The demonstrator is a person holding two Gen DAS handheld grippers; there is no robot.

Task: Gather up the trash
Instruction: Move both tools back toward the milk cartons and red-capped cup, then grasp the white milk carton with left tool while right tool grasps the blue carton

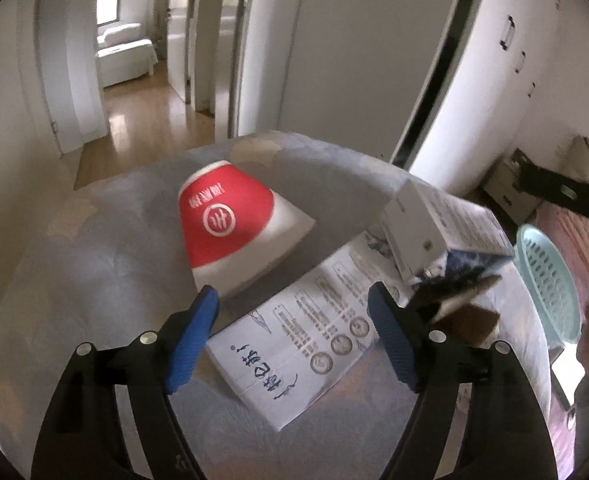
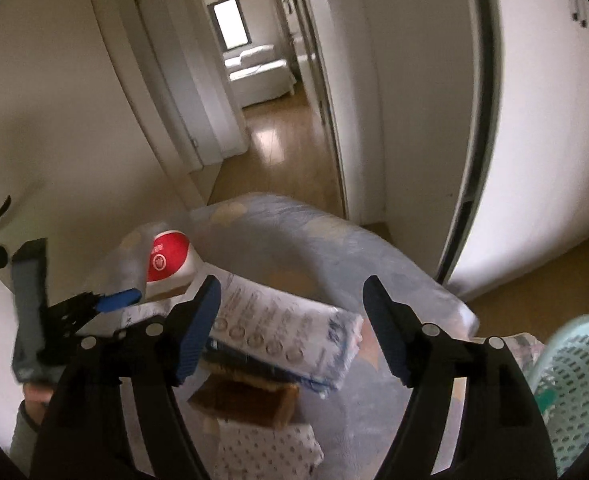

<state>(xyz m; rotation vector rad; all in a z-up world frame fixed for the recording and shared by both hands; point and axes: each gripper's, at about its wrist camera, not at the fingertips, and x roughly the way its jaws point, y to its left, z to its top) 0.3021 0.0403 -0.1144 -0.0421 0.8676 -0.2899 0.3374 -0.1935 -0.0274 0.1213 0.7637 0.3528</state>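
A red and white paper cup (image 1: 230,228) lies on its side on the blue-grey bed cover (image 1: 94,264). A flattened white carton with blue print (image 1: 294,336) lies in front of it, below my open left gripper (image 1: 294,316). A second white and blue carton (image 1: 438,228) stands tilted to the right, over brown cardboard (image 1: 470,320). In the right wrist view my right gripper (image 2: 290,316) is open and empty above the white and blue carton (image 2: 290,336) and the brown cardboard (image 2: 246,400). The cup (image 2: 170,258) and the left gripper (image 2: 114,300) show at the left.
A pale green slotted basket (image 1: 550,280) stands at the bed's right edge, also in the right wrist view (image 2: 574,384). A spotted white cloth (image 2: 262,452) lies near the front. Beyond the bed are a doorway, a wood-floored hallway (image 2: 278,152) and white wardrobe doors (image 1: 514,80).
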